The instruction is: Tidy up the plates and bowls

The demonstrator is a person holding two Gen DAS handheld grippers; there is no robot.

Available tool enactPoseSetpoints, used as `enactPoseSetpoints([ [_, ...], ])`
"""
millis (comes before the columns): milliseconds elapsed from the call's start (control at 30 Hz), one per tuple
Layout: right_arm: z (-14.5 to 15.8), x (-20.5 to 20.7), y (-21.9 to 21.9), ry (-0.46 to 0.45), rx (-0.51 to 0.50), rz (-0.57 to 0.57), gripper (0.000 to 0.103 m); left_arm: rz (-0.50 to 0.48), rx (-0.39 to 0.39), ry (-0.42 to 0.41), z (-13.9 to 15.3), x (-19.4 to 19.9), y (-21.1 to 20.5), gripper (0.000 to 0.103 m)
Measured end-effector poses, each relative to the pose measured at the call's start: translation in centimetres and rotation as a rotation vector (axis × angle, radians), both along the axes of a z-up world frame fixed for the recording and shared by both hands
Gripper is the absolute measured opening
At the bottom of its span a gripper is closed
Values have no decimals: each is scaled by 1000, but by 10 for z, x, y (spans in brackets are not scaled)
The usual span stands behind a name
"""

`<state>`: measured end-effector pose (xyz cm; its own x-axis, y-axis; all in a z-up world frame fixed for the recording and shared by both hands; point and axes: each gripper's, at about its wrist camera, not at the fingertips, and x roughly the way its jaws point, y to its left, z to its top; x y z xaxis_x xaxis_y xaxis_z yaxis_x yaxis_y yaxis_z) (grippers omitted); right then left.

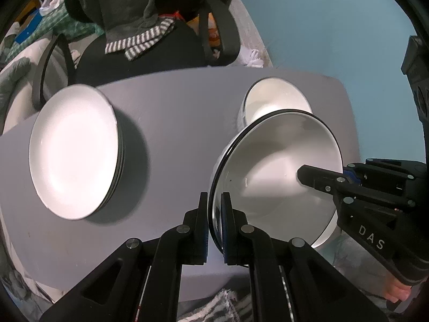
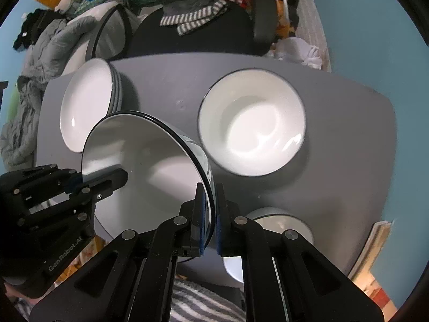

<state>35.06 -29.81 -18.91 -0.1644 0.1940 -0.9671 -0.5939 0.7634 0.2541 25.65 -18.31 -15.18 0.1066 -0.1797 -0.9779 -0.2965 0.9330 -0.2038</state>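
A white bowl with a dark rim (image 1: 276,171) (image 2: 150,158) hangs above the grey table (image 1: 174,112) (image 2: 335,147), held by both grippers. My left gripper (image 1: 214,209) is shut on its left rim; it shows in the right wrist view (image 2: 115,178). My right gripper (image 2: 213,206) is shut on its right rim; it shows in the left wrist view (image 1: 319,179). A second white bowl (image 1: 270,99) (image 2: 252,122) sits on the table at the right. A stack of white plates (image 1: 73,151) (image 2: 85,104) sits at the left.
Another white bowl (image 2: 278,222) sits at the table's near edge under my right gripper. A black office chair (image 1: 150,51) (image 2: 193,32) draped with clothes stands behind the table. Laundry (image 2: 29,86) lies at the left. A striped rug (image 2: 203,306) lies below.
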Motion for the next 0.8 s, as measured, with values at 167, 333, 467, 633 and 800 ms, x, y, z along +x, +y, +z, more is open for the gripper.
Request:
enactPoseSetpoints([
  [167, -9, 20, -10, -9, -3, -31, 6, -27, 8, -10, 3, 22, -5, 7],
  [333, -10, 40, -18, -13, -8, -65, 6, -58, 20, -11, 2, 40, -8, 7],
  [467, -13, 53, -21, -4, -10, -86, 6, -72, 27, -7, -1, 52, -10, 7],
  [633, -21, 67, -25, 7, -22, -97, 6, -87, 27, 11, -10, 69, -11, 7],
  [800, -29, 77, -28, 28, -31, -106, 6, -91, 27, 31, -19, 81, -15, 7],
])
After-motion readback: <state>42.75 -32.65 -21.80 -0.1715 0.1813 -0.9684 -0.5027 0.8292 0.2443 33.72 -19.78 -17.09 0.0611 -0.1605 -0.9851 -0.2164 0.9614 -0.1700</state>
